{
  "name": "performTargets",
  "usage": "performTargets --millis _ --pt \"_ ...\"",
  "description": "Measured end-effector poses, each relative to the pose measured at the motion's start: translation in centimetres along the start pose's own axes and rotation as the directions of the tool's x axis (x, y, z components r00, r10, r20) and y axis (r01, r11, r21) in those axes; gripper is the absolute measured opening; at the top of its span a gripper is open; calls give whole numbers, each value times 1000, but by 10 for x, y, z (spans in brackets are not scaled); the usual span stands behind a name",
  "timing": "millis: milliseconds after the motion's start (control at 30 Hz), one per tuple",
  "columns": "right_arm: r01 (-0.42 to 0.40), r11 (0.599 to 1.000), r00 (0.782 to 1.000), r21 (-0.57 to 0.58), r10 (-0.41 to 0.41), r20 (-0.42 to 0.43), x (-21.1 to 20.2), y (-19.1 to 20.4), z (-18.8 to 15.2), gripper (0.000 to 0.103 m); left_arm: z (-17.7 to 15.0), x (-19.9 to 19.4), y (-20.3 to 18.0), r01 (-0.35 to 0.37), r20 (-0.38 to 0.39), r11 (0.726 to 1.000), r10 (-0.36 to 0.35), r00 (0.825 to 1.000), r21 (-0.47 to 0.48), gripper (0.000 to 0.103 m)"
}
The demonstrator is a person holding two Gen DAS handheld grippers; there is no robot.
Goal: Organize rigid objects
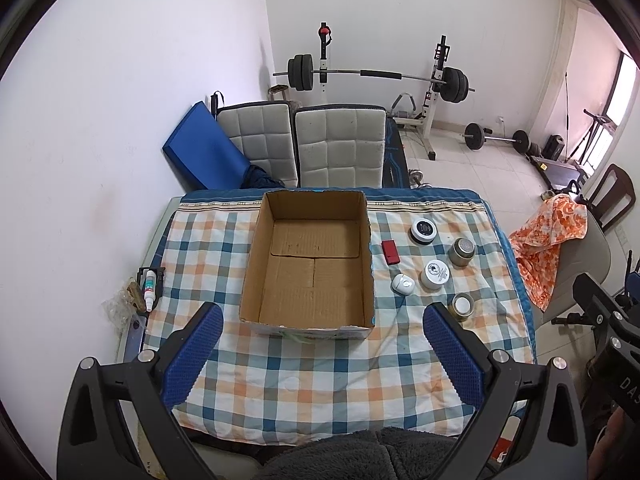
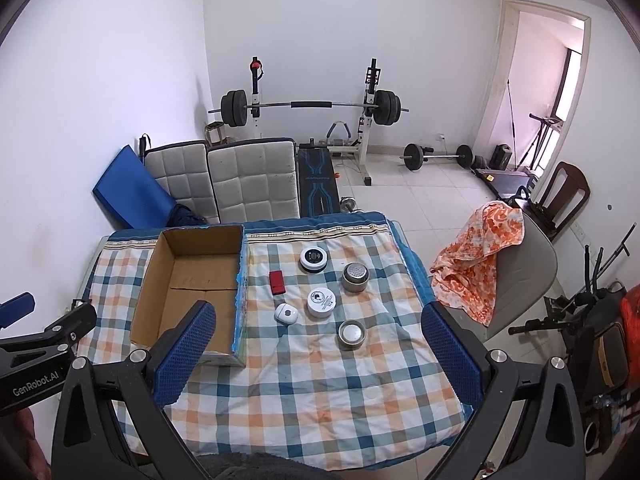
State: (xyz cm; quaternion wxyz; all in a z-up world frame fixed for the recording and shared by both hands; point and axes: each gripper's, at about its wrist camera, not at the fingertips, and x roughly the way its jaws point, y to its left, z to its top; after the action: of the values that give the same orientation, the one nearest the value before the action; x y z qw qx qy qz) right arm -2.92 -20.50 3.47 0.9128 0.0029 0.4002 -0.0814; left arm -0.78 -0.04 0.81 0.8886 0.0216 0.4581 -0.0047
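An open, empty cardboard box stands on the checked tablecloth. To its right lie a red case, a white earbud case, a white jar, a black-topped round tin and two metal cups. My left gripper hovers open above the box's near edge. My right gripper hovers open above the small objects. Both are empty.
A spray bottle lies in a black holder at the table's left edge. Two padded chairs stand behind the table. An orange cloth hangs over a chair at the right. Weight equipment stands at the back.
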Motion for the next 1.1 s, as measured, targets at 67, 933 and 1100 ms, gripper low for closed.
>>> performTargets --millis 67,933,1100 --pt "-2 1000 1000 -2 2 2 0 0 -3 103 0 0 1 3 -2 1000 -3 1000 0 103" --pt "-3 1000 1000 -7 3 2 1 -3 -6 103 -1 -1 1 10 -6 1000 -10 1000 -1 103" --pt "-1 1000 1000 -6 1 3 1 -2 -7 103 -2 -1 1 8 -5 1000 -8 1000 -4 103"
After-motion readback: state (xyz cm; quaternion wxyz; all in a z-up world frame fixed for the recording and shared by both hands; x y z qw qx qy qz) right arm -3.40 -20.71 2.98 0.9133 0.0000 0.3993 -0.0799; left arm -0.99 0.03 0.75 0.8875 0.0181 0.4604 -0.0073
